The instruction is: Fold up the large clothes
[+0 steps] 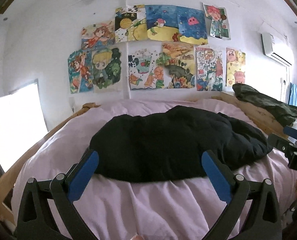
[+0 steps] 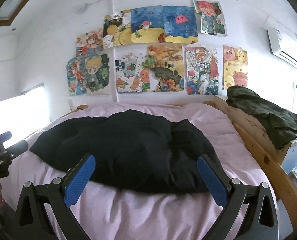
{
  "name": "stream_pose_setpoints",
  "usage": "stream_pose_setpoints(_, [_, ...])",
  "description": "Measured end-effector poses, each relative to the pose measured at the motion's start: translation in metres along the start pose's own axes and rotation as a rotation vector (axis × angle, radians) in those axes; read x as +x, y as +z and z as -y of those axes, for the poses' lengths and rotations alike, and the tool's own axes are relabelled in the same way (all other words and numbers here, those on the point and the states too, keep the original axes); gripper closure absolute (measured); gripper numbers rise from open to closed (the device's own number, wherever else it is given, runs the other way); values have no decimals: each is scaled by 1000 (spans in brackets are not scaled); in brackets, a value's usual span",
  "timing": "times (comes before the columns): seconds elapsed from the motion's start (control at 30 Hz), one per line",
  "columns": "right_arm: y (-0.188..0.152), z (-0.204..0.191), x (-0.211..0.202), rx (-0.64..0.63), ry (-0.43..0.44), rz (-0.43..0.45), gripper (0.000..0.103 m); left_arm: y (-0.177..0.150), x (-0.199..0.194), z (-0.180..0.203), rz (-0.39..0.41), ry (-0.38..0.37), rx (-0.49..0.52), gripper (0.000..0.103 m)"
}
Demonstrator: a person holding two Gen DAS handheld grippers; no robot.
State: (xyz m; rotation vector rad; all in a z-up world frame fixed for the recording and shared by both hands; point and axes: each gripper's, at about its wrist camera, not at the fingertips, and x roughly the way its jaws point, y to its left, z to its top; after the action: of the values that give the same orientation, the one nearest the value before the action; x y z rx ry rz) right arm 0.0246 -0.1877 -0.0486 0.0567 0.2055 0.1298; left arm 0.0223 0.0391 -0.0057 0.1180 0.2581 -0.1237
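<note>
Left claw (image 1: pixel 149 157): fingers spread apart, holding nothing. Right claw (image 2: pixel 145 158): likewise apart. Black garment (image 1: pixel 168 140): lying bunched on pink bedcover (image 1: pixel 148 204), just beyond both claws' fingertips.

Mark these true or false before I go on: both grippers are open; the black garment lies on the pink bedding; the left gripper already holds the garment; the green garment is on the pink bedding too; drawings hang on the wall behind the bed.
1. Both grippers are open. True: the left gripper and the right gripper each have their fingers spread wide.
2. The black garment lies on the pink bedding. True.
3. The left gripper already holds the garment. False: its jaws are open and grip nothing.
4. The green garment is on the pink bedding. False: it lies over the wooden bed frame.
5. Drawings hang on the wall. True.
</note>
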Motion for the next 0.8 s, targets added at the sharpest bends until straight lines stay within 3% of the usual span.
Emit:
stream_pose_setpoints(0.43, [-21,-29,-32,-13,47,7,0,-27,-44,-4,19,12,-42,2])
stream_pose_setpoints(0.8, [-35,-28,-34,8,40,-32,0,-38,-46,3,-10,0,-12,2])
